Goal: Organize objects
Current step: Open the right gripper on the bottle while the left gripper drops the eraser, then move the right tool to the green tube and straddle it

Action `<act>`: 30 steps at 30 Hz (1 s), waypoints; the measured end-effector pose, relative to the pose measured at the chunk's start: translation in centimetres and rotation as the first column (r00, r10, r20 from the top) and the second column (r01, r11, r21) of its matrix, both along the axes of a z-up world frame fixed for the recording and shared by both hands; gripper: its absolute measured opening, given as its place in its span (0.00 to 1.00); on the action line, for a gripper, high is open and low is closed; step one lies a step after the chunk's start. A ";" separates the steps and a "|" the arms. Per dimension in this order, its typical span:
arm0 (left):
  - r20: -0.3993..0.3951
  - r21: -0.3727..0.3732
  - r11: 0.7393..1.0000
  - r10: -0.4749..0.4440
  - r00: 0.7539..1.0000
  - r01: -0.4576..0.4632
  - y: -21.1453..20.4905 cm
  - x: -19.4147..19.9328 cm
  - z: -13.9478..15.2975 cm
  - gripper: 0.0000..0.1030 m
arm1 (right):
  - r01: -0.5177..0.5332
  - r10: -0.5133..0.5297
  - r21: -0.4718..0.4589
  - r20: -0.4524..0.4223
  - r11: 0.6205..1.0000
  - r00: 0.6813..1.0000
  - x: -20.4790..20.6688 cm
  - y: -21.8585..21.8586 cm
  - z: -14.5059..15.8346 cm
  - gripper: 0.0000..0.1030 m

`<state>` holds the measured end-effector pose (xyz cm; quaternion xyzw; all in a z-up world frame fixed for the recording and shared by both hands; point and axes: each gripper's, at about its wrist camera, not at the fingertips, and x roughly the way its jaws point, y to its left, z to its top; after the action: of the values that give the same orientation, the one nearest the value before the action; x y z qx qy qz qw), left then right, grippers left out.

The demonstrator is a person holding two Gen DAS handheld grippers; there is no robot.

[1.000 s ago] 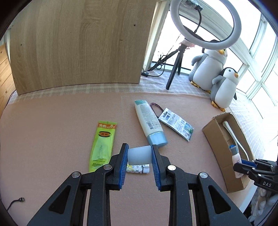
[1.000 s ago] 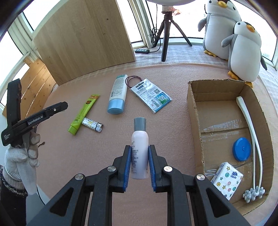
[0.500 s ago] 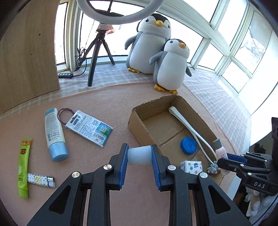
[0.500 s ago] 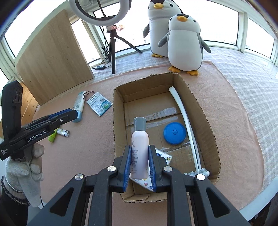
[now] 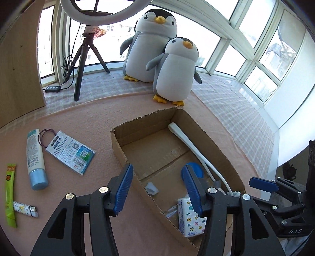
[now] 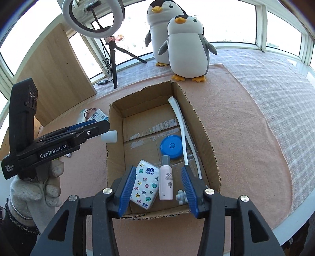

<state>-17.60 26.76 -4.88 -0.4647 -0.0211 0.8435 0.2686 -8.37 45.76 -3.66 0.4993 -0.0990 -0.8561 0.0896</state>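
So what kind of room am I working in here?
Probably a home sunroom or bay-window nook used for filming: curved windows wrap around it, two plush penguins sit on the ledge, and a ring light stands on a tripod.

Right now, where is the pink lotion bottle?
In the right wrist view the pink lotion bottle lies inside the cardboard box, between the tissue pack and the white massager, below the blue lid.

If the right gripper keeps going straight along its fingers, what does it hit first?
Most likely the pink bottle lying in the cardboard box, between the open right gripper fingers; depth is uncertain.
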 end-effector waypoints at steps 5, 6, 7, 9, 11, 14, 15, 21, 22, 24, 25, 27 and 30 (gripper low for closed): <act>0.001 -0.008 1.000 0.029 1.000 -0.029 -1.8 0.1 0.0 0.55 | -0.002 0.002 -0.006 -0.011 1.000 1.000 0.0 -0.1 0.3 0.58; 0.002 -0.009 0.999 0.036 0.999 -0.036 -2.3 0.2 0.0 0.55 | -0.005 0.005 -0.007 -0.009 1.000 1.000 0.0 -0.2 0.2 0.58; 0.003 -0.011 0.999 0.044 0.999 -0.044 -2.9 0.3 -0.1 0.55 | -0.009 0.009 -0.010 -0.009 1.000 1.000 0.1 -0.4 0.2 0.58; 0.008 -0.015 0.998 0.056 0.998 -0.056 -4.0 0.4 -0.2 0.55 | -0.018 0.018 -0.014 -0.007 1.000 1.000 0.1 -1.0 0.2 0.58; 0.009 -0.021 0.997 0.077 0.997 -0.077 -5.4 0.6 -0.3 0.55 | -0.030 0.030 -0.022 -0.005 0.999 1.000 0.1 -1.7 0.1 0.58; 0.012 -0.027 0.993 0.116 0.993 -0.116 -7.8 0.8 -0.3 0.55 | -0.052 0.052 -0.038 -0.006 0.998 0.999 0.1 -3.1 0.1 0.58; 0.015 -0.028 0.991 0.130 0.991 -0.130 -8.7 0.8 -0.4 0.55 | -0.059 0.059 -0.042 -0.006 0.997 0.998 0.2 -3.6 0.1 0.58; 0.024 -0.043 0.977 0.210 0.977 -0.209 -14.4 1.2 -0.6 0.55 | -0.102 0.102 -0.080 0.003 0.992 0.995 0.3 -6.7 -0.2 0.58; 0.027 -0.044 0.974 0.223 0.974 -0.222 -15.4 1.2 -0.7 0.55 | -0.109 0.110 -0.086 0.006 0.990 0.994 0.3 -7.3 -0.3 0.58; 0.032 -0.044 0.967 0.252 0.967 -0.250 -17.5 1.2 -0.8 0.55 | -0.125 0.127 -0.099 0.010 0.987 0.992 0.3 -8.4 -0.5 0.58; 0.035 -0.043 0.964 0.265 0.963 -0.264 -18.5 1.3 -0.8 0.55 | -0.133 0.135 -0.102 0.012 0.986 0.991 0.2 -9.1 -0.5 0.58; 0.036 -0.045 0.956 0.291 0.956 -0.289 -20.5 1.5 -0.8 0.55 | -0.149 0.151 -0.109 0.015 0.983 0.988 0.0 -10.4 -0.6 0.58; 0.040 -0.049 0.946 0.324 0.945 -0.322 -23.5 1.7 -1.0 0.55 | -0.177 0.181 -0.122 0.017 0.976 0.983 -0.5 -12.4 -0.5 0.58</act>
<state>-15.91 3.31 -5.89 -0.4805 -0.0855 0.8650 0.1165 -8.86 33.33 -4.18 0.5116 -0.1063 -0.8300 0.1950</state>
